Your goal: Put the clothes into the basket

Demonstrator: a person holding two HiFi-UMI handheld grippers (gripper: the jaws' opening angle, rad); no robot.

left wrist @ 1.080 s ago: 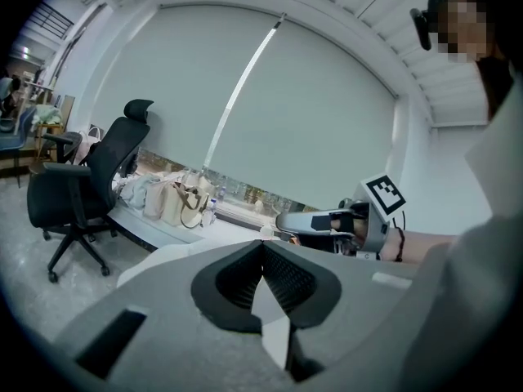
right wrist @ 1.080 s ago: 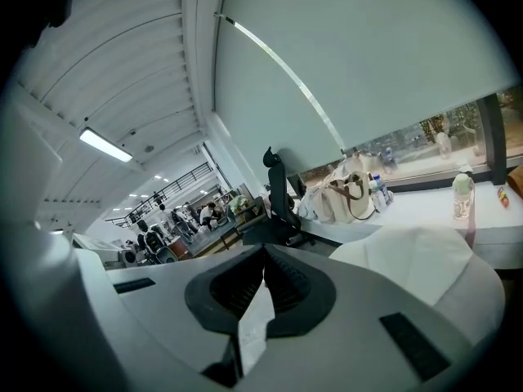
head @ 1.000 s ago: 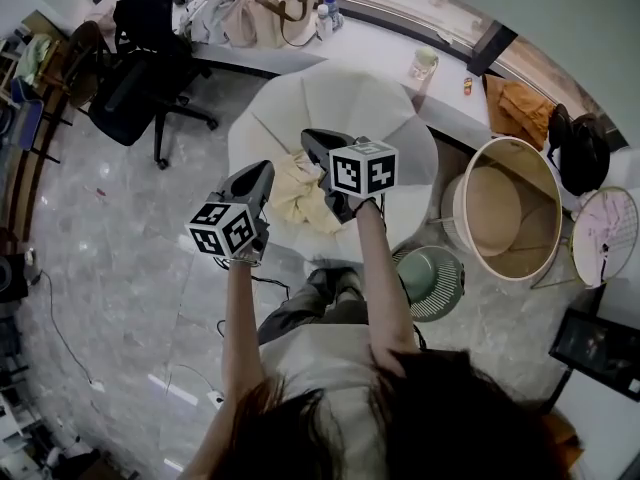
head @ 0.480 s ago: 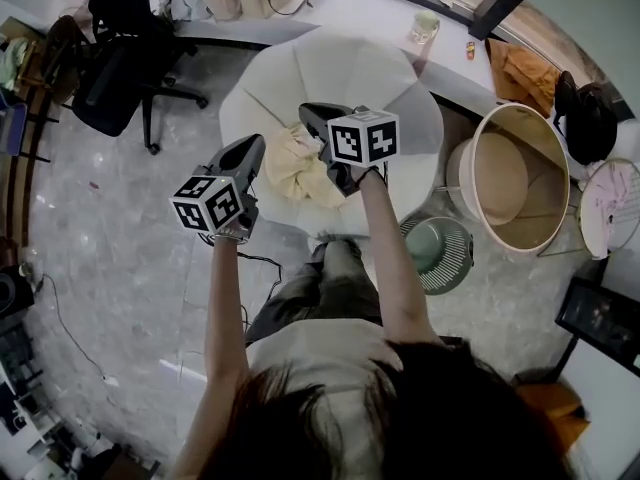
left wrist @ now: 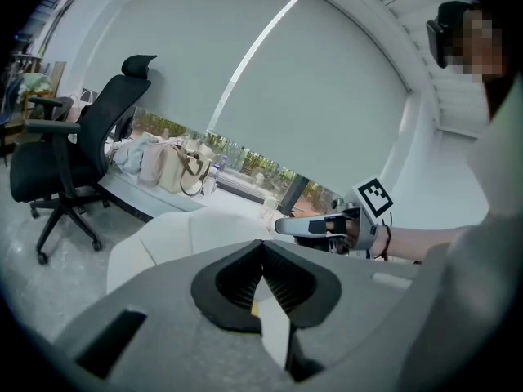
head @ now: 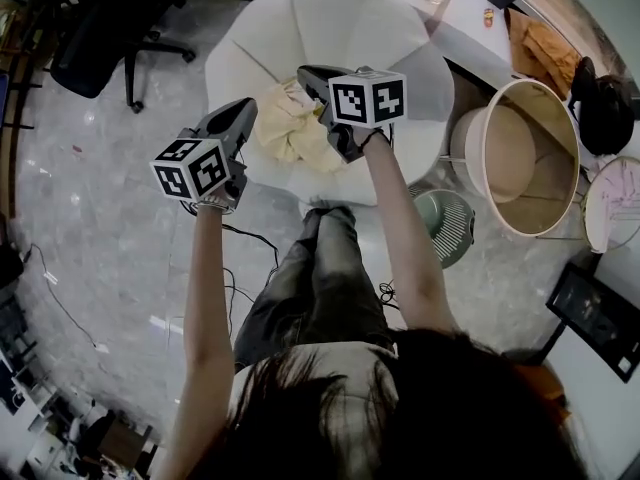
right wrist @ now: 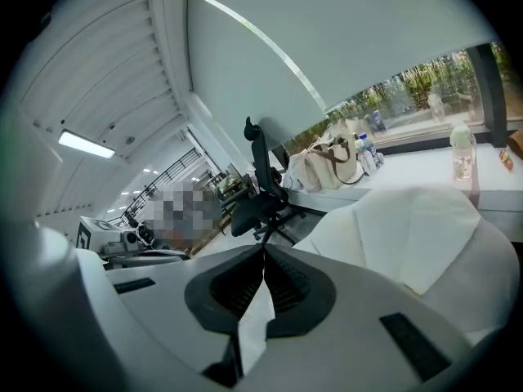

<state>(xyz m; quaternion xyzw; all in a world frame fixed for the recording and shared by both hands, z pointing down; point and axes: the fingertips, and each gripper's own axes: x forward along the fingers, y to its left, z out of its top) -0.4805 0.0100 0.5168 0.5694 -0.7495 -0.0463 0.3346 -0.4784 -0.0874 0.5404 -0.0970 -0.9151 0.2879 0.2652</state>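
A crumpled pale yellow garment (head: 288, 130) lies on a white round seat (head: 380, 28). My left gripper (head: 247, 108) hangs at the garment's left edge, above the seat's rim. Its jaws (left wrist: 263, 243) meet at the tips with nothing between them. My right gripper (head: 305, 71) is over the garment's far right side, also shut and empty (right wrist: 263, 250). Whether either touches the cloth I cannot tell. The big round beige basket (head: 545, 183) stands on the floor to the right of the seat. In the left gripper view the right gripper (left wrist: 283, 226) shows ahead.
A green floor fan (head: 443, 226) stands between the seat and the basket. An orange cloth (head: 545, 48) lies on the counter behind the basket. A black office chair (head: 90, 38) is at the far left. Bags (left wrist: 176, 168) sit on the long window counter.
Both grippers have come down toward the seat and the yellow garment, and the left one has drifted left. Both stay shut.
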